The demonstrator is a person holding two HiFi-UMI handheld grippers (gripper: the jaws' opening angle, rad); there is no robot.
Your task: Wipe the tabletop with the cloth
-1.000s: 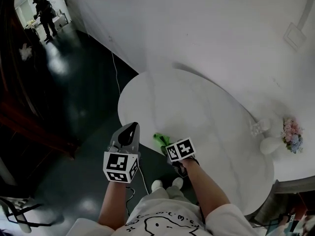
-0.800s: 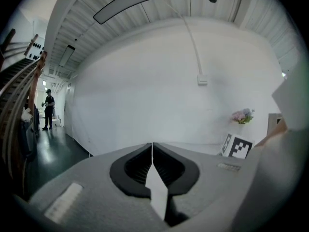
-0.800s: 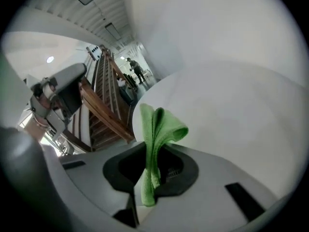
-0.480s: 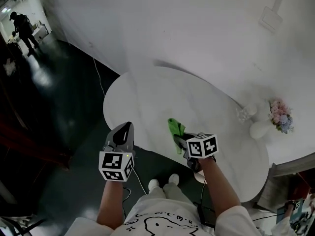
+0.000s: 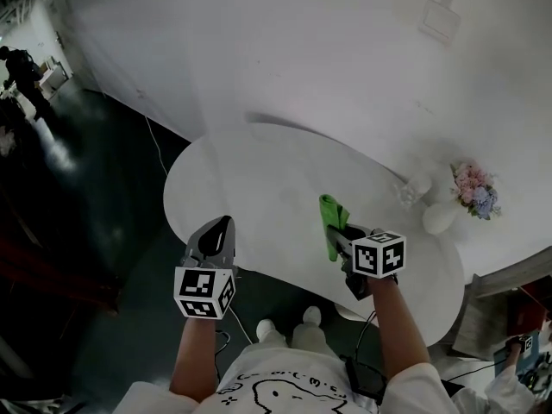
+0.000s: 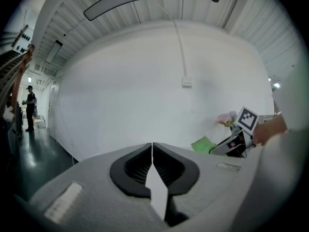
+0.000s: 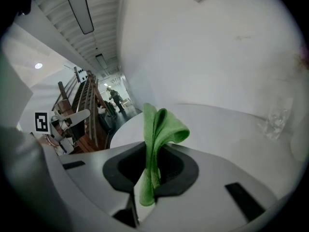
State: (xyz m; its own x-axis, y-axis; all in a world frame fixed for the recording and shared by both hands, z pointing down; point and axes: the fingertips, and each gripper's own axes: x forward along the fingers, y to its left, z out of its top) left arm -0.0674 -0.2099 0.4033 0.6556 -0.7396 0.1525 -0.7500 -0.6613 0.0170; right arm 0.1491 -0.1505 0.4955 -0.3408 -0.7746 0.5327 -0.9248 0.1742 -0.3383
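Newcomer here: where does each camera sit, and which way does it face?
Head view: on the person's head, facing steeply down at the table; forearms, left gripper and right gripper show.
Left gripper view: on that gripper, looking along its shut jaws toward the wall.
Right gripper view: on that gripper, along jaws gripping the cloth.
Shared: all three show the cloth.

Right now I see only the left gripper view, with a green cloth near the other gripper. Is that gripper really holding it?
Observer: Yes. In the right gripper view, the right gripper has its jaws shut on the cloth, which sticks up past them.
Operator: Where is my left gripper against the table?
Observer: The head view shows the left gripper by the near edge of the table, apart from the cloth.
Operator: Anything else on the table?
Observer: A clear glass object and a white vase stand at its right end.
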